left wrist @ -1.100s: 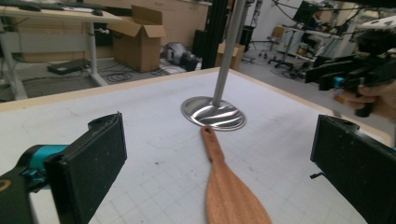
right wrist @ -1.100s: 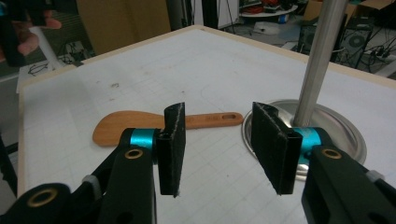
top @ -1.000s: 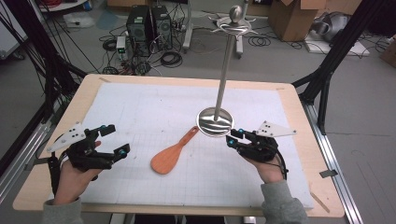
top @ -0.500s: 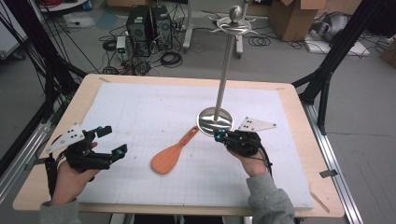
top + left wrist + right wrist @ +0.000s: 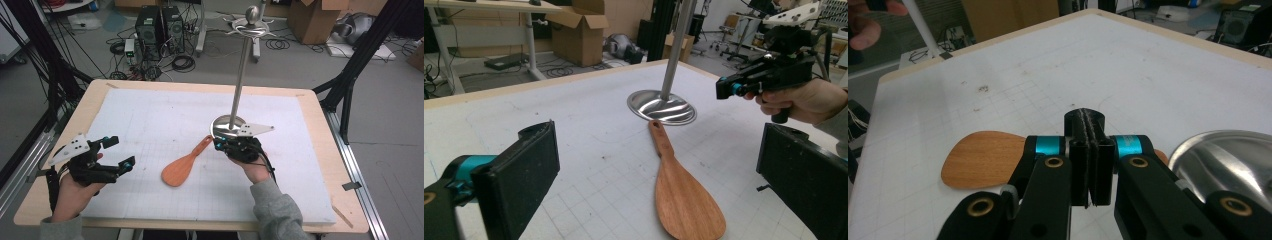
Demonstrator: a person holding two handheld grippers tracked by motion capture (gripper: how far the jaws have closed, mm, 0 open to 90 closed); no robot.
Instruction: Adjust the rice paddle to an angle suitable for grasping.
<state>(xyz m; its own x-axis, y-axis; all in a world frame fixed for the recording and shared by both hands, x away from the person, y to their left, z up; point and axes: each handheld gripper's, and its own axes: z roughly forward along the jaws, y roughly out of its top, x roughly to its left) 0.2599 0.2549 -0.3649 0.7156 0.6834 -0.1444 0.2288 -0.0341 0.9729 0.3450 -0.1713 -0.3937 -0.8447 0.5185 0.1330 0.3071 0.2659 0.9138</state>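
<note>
A wooden rice paddle [image 5: 182,167] [image 5: 684,195] [image 5: 983,157] lies flat on the white mat, its handle pointing at the round base of a steel stand [image 5: 225,125] [image 5: 661,106] [image 5: 1228,155]. My right gripper [image 5: 218,143] [image 5: 724,90] [image 5: 1089,125] hovers just over the handle's end beside the base. Its jaws are shut pad to pad with nothing between them. At the near left, my left gripper [image 5: 120,151] [image 5: 659,150] is open and empty, aimed across the mat at the paddle's blade.
The stand's tall pole [image 5: 241,75] rises from the base to a ball and hook ring at the top. The white gridded mat [image 5: 150,115] covers the wooden table [image 5: 320,150]. Boxes, computers and cables lie on the floor beyond.
My right gripper has moved left, from right of the stand's base to over the paddle's handle end. The left gripper and the paddle have stayed put.
</note>
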